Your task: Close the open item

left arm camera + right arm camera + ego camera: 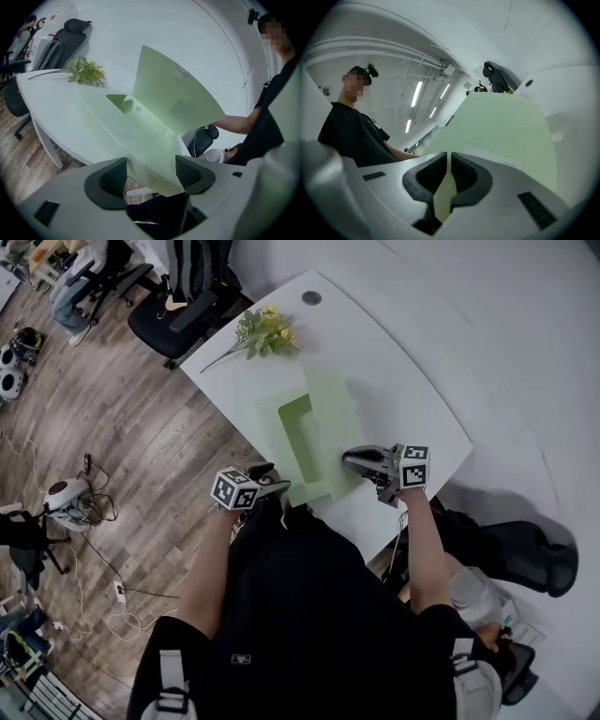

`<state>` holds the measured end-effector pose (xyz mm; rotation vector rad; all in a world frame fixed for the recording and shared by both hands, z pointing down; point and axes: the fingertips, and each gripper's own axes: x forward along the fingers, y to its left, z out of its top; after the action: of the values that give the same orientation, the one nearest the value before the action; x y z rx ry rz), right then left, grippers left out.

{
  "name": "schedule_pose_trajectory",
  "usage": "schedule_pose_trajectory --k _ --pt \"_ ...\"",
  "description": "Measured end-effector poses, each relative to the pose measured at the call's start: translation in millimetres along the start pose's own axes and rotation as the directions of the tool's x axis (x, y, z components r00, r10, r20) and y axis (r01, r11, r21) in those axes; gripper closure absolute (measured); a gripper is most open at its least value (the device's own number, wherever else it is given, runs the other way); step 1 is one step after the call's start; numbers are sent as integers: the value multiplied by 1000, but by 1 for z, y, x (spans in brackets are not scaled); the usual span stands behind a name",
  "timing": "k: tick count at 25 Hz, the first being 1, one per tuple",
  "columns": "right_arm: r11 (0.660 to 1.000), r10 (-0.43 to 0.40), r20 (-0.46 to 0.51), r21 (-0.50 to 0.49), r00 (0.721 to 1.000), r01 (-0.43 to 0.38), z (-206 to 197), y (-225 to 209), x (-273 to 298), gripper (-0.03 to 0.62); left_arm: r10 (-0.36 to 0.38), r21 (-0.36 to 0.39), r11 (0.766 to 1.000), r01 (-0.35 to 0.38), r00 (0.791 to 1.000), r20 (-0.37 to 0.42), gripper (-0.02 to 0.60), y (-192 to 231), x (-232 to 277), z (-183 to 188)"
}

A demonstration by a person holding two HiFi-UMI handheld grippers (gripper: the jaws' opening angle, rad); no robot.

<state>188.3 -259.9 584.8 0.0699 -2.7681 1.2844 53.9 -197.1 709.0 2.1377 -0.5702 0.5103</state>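
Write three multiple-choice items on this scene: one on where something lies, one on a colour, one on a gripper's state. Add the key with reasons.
1. Where does the flower sprig lie?
A. on the table, beyond the box
B. inside the box
C. on the floor

2. What colour is the open box?
A. brown
B. light green
C. red

3. How does the right gripper stand?
A. wide open, nothing in it
B. shut on a flap of the open box
C. shut on the flower sprig

Key:
1 A: the head view shows it near the far end of the table, past the box.
2 B: it is pale green in every view.
3 B: its pads pinch a thin green sheet.
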Motion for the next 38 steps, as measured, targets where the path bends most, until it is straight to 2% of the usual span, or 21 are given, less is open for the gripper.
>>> schedule_pose_trajectory --k 8,15,20,24,28,38 --pt "1000 -31 -132 -7 991 30 -22 -9 29 569 -35 3 999 35 999 -10 268 3 -8 0" --pt "994 -108 -149 -51 983 101 -22 -21 51 569 -44 16 999 44 999 -23 268 10 -16 1" --pt "978 -178 -166 -142 970 155 -4 -30 77 569 -60 32 998 61 997 -48 268 12 -17 4" --pt "955 -239 -239 -231 941 184 0 -40 102 569 -78 48 995 82 995 -66 268 13 -18 4" --pt "945 -263 -321 -278 910 175 -4 -46 125 569 -92 62 993 98 992 -81 268 17 -21 6" --pt "915 -345 -383 -340 857 217 -21 -59 149 569 -134 108 983 147 983 -123 268 24 -20 11"
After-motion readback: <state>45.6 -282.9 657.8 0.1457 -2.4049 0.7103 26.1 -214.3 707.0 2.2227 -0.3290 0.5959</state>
